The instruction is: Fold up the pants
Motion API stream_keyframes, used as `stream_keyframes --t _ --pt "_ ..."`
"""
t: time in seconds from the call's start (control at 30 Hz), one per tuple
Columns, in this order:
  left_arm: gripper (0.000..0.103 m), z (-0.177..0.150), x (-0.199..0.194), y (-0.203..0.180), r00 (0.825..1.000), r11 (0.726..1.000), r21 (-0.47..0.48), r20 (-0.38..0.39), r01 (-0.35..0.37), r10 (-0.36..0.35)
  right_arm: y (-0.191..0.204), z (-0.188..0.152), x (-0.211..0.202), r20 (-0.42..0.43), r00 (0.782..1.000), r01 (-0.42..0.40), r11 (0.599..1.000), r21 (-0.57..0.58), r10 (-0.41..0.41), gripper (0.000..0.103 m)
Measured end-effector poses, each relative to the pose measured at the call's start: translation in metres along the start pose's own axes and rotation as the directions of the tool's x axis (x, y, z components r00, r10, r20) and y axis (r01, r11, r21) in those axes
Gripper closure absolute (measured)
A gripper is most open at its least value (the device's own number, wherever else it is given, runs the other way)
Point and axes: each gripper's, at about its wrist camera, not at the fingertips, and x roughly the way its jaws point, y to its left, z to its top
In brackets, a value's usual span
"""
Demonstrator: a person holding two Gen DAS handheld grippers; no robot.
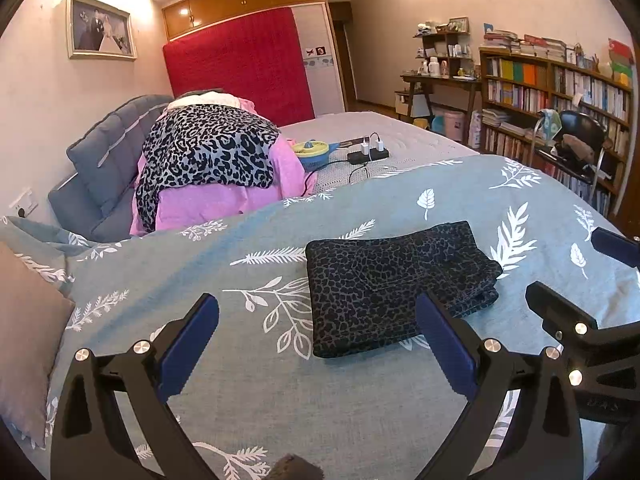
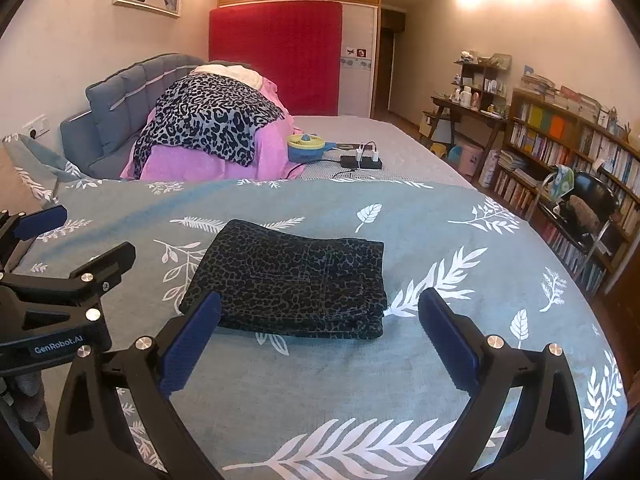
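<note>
I hold the left tool and right tool spread wide and empty above the bed, since the pants already lie in a compact folded stack.

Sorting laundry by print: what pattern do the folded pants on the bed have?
Dark leopard print on the pants, clearest in the right wrist view.

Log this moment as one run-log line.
task: fold pants | pants: folded, lying on bedspread | left gripper: open, empty | right gripper: open, empty | contact: none
</note>
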Motion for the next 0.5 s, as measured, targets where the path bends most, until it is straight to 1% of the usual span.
stream_keyframes --t 0.13,0.5 --pt "0.005 -0.0002 0.0017 -0.0019 1.0 1.0 0.001 -0.003 0.009 -0.009 -0.0004 0.0004 0.0009 -0.003 1.0 0.006 1.0 0.003 -0.006 0.003" --pt "0.005 0.0009 0.002 -0.007 1.0 1.0 0.017 -0.001 0.0 0.0 -0.001 0.0005 0.0019 -0.005 1.0 0.003 1.0 0.005 -0.003 0.003"
